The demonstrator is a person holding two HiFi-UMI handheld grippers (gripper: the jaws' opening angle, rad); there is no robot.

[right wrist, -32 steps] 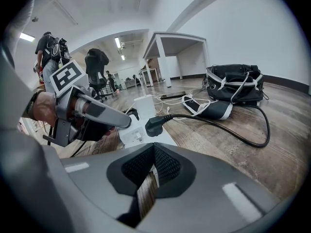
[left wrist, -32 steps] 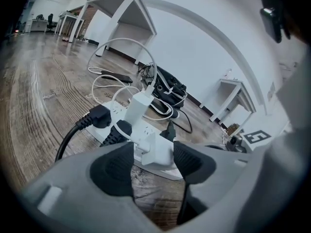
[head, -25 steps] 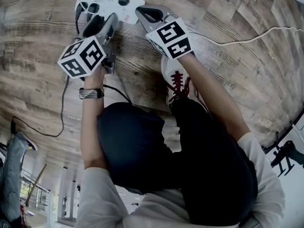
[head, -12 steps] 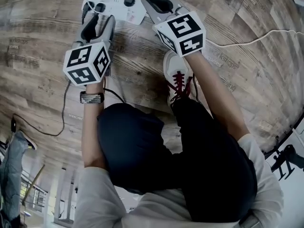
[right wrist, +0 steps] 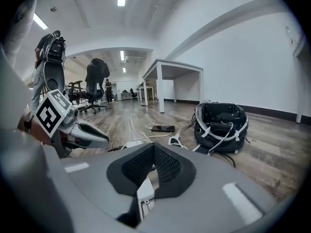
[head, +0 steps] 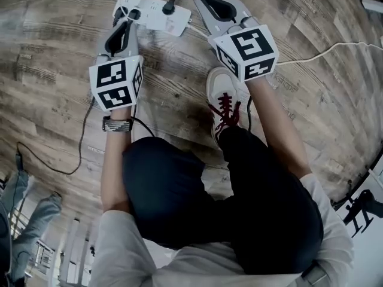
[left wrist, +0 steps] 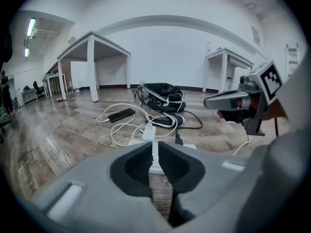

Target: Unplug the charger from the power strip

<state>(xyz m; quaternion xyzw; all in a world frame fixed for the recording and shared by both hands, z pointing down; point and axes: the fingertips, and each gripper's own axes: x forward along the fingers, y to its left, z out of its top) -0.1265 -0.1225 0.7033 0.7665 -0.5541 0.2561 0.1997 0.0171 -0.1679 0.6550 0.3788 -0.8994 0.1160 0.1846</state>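
Note:
The white power strip (head: 152,14) lies on the wooden floor at the top of the head view, with a black plug (head: 169,8) in it. My left gripper (head: 121,24) hovers just short of the strip's left end. Its jaws are closing to a thin slit with nothing between them (left wrist: 154,152); the strip (left wrist: 188,146) shows beyond. My right gripper (head: 206,2) is raised to the right of the strip. In the right gripper view it (right wrist: 151,171) is shut on a white charger (right wrist: 144,191), which is off the strip.
A black bag (left wrist: 163,93) and a phone on a white cable (left wrist: 121,114) lie beyond the strip. White tables stand farther back. A shoe (head: 224,100) rests below the right gripper. Cables trail at the left (head: 81,142) and right (head: 323,46).
Both grippers have risen off the strip. The right one came away from the strip's right end. The left gripper rolled upright and its wide-open jaws narrowed to a slit.

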